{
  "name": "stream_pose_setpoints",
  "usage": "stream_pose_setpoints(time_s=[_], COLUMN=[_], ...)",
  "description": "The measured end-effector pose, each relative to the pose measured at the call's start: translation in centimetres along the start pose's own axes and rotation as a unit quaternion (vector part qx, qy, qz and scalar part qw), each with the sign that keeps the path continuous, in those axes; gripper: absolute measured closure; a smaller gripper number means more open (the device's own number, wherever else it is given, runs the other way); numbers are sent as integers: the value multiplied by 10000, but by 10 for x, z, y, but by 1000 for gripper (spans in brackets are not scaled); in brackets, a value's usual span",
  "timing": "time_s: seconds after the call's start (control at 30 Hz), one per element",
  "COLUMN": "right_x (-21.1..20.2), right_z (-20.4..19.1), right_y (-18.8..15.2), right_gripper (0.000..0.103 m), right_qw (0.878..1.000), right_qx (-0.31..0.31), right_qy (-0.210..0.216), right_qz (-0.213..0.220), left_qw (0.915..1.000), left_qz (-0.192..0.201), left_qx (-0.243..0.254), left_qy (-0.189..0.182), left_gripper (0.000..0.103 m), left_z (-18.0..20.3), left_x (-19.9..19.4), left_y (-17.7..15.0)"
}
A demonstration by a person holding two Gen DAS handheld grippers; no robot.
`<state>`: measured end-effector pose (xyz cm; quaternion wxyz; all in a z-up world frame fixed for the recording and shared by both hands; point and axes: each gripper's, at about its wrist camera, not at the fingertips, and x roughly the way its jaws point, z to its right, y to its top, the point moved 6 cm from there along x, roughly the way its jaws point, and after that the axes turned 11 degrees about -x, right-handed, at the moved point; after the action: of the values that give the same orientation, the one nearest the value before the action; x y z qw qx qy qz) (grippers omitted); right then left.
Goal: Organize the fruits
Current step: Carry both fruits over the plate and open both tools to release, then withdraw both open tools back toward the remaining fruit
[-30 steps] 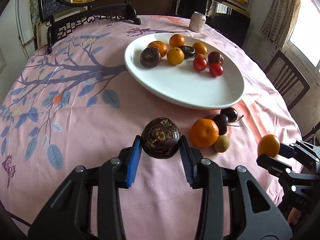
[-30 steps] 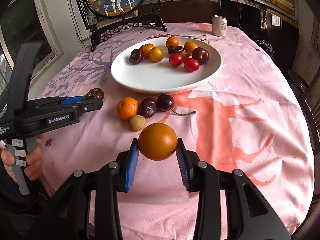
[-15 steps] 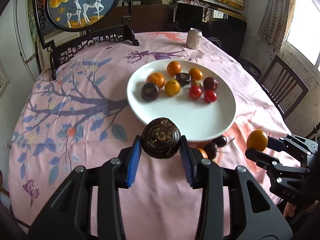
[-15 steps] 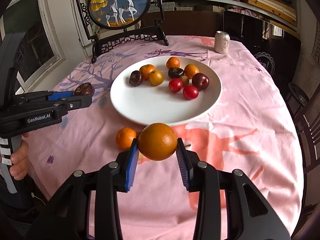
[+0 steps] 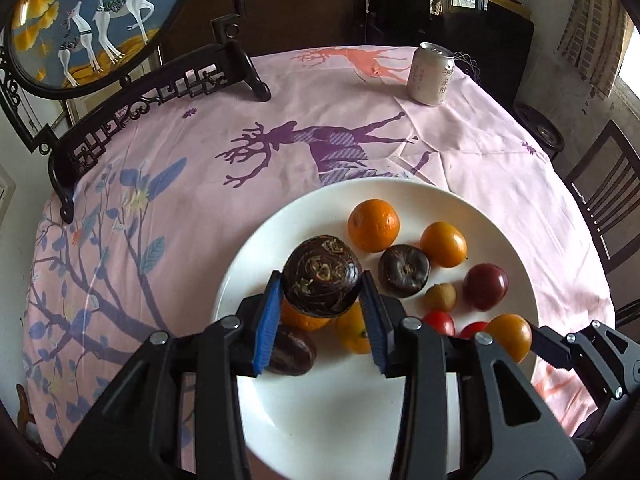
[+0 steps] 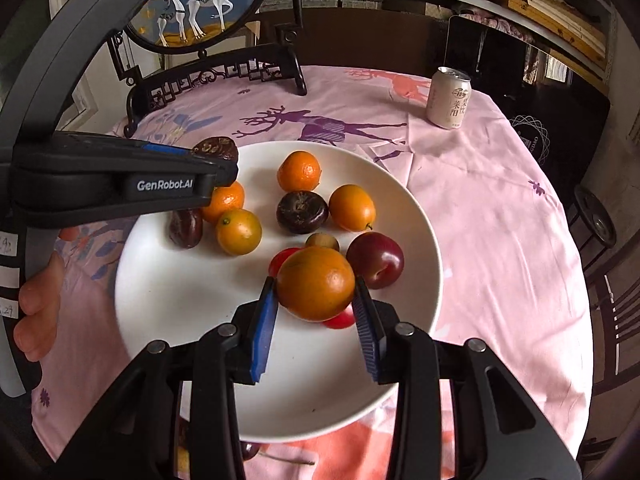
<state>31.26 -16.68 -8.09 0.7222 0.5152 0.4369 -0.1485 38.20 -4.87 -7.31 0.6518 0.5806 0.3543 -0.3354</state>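
Left wrist view: the left claw (image 5: 322, 304) pinches a dark brown fruit (image 5: 322, 276) between its blue ribbed pads. The fruit is round and squat with no clear long axis; its flat, ringed, scarred face is turned toward the camera and slightly up. The claw reaches forward over the near left part of the white plate (image 5: 360, 420), tilted down at it. Directly under the held fruit lie a tangerine (image 5: 304, 320) and a glossy dark plum (image 5: 290, 354). Ahead and to the right sit a dimpled mandarin (image 5: 373, 225), a smooth orange fruit (image 5: 443, 244), a wrinkled dark fruit (image 5: 404, 269), a small tan longan (image 5: 440, 297) and a red plum (image 5: 485, 286). Further right, the right claw (image 5: 516, 338) grips an orange (image 5: 509, 336) over the plate's right side.

Right wrist view: the right claw (image 6: 316, 304) is closed on the smooth, round orange (image 6: 316, 283), with no visible stem direction, held above the glossy plate (image 6: 168, 300). Just beyond it are the longan (image 6: 322, 241) and red plum (image 6: 375, 260); red tomatoes (image 6: 340, 321) peek from beneath. To the left, the left claw (image 6: 218, 156) extends level across the plate's far left rim, holding the dark brown fruit (image 6: 216, 148). The pink printed cloth covers the worktop (image 6: 500, 208), and a drinks can (image 6: 449, 98) stands far ahead to the right.
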Motion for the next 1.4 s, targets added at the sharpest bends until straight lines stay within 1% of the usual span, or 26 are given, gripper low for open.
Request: stream_pose_setpoints(time_s=[0.13, 0.17, 0.2, 0.23, 0.3, 0.37, 0.43, 0.47, 0.5, 0.53, 0.6, 0.7, 0.77, 0.87, 1.0, 1.13, 1.23, 1.3, 1.4], right_x=[11, 12, 11, 8, -1, -16, -35, -45, -54, -63, -78, -90, -96, -102, -100, -80, -63, -51, -41], right_z=[4, 5, 6, 7, 7, 7, 4, 1, -3, -7, -16, -29, -36, -46, -57, -58, -51, -47, -48], right_y=[7, 9, 10, 11, 11, 7, -1, -7, -14, -22, -38, -60, -69, -78, -94, -104, -108, -108, -108], right_gripper=[64, 56, 48, 48, 48, 48, 47, 47, 41, 37, 37, 37, 37, 37, 37, 37, 37, 37, 37], right_qw=[9997, 9993, 9988, 9984, 9984, 9984, 9988, 9988, 9987, 9984, 9975, 9975, 9977, 9980, 9982, 9984, 9980, 9986, 9996], right_qx=[-121, -158, -188, -202, -196, -121, -3, 54, 91, 136, 241, 290, 297, 171, -72, -206, -283, -319, -290], right_qy=[-220, -320, -428, -500, -476, -453, -333, -262, -200, -180, -188, -147, -172, -256, -417, -475, -550, -413, 5], right_qz=[51, 87, 144, 191, 242, 307, 370, 413, 469, 524, 641, 629, 592, 554, 435, 246, 136, 38, -59], left_qw=[10000, 10000, 10000, 9999, 9999, 9996, 9992, 9989, 9986, 9983, 9977, 9964, 9956, 9960, 9970, 9986, 9990, 9990, 9989], left_qz=[-41, -53, -23, 48, 116, 205, 366, 448, 510, 558, 647, 808, 879, 830, 719, 465, 329, 302, 303], left_qx=[-4, -16, -56, -92, -110, -149, -100, -76, -59, -44, -48, -164, -304, -336, -271, -240, -251, -264, -305], left_qy=[-2, -10, 14, 26, -18, -76, -119, -106, -127, -189, -181, -193, -122, -49, -47, -99, -152, -178, -189], left_gripper=[62, 51, 43, 40, 40, 39, 33, 28, 25, 25, 25, 25, 23, 22, 21, 21, 21, 21, 21], left_z=[2, 1, 0, -2, -7, -12, -17, -20, -22, -24, -31, -43, -54, -65, -71, -72, -73, -74, -76], left_x=[13, 14, 13, 11, 1, -14, -36, -46, -56, -65, -80, -97, -103, -106, -105, -95, -91, -91, -93], left_y=[10, 11, 13, 15, 13, 6, -9, -20, -32, -46, -74, -114, -135, -157, -177, -192, -200, -203, -205])
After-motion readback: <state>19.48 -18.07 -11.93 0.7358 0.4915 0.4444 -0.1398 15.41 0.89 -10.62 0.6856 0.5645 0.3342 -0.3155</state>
